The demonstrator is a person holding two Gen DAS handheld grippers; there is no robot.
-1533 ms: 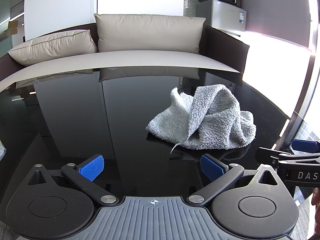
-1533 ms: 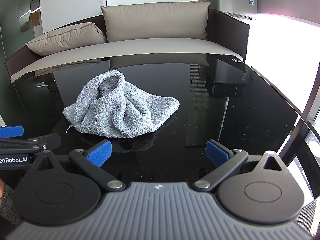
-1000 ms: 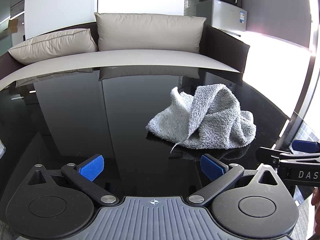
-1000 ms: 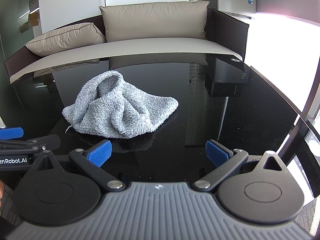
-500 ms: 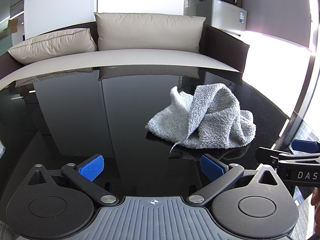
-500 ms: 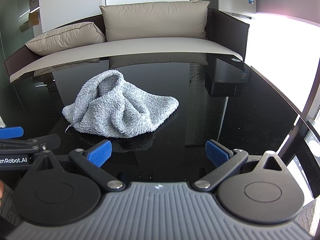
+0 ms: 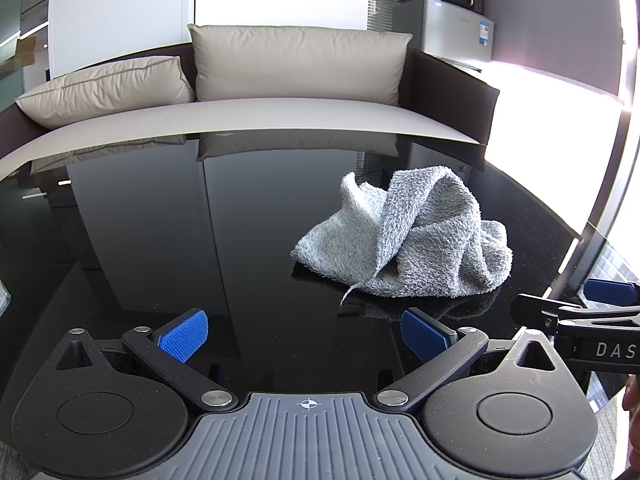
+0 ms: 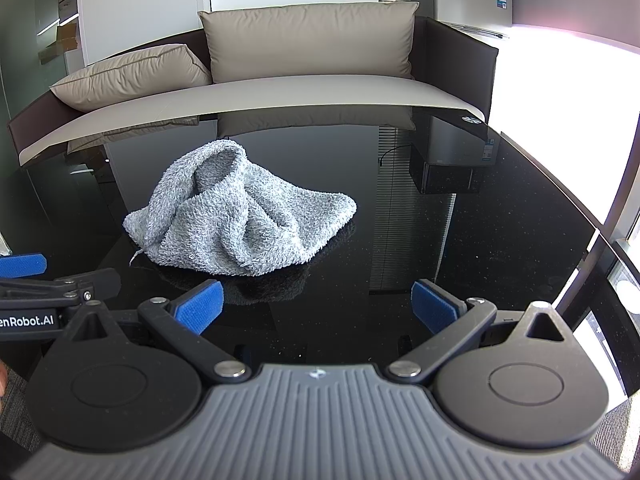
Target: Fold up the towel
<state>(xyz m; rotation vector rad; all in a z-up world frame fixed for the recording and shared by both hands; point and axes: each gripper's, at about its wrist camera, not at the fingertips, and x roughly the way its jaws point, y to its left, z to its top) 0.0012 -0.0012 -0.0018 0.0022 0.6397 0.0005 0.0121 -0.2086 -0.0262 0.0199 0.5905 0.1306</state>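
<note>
A grey terry towel [image 7: 416, 236] lies crumpled in a heap on the black glossy table [image 7: 240, 240]. In the left wrist view it sits ahead and to the right of my left gripper [image 7: 304, 334], which is open and empty near the table's front edge. In the right wrist view the towel [image 8: 240, 212] sits ahead and to the left of my right gripper [image 8: 318, 306], also open and empty. Each gripper shows at the edge of the other's view: the right one [image 7: 592, 316], the left one [image 8: 44, 292]. Neither touches the towel.
A sofa with beige cushions [image 7: 296, 64] stands behind the table's far edge. A small fridge with a microwave [image 7: 444, 12] stands at the back right. A bright window lies to the right. The table's right edge [image 8: 592, 224] is close to my right gripper.
</note>
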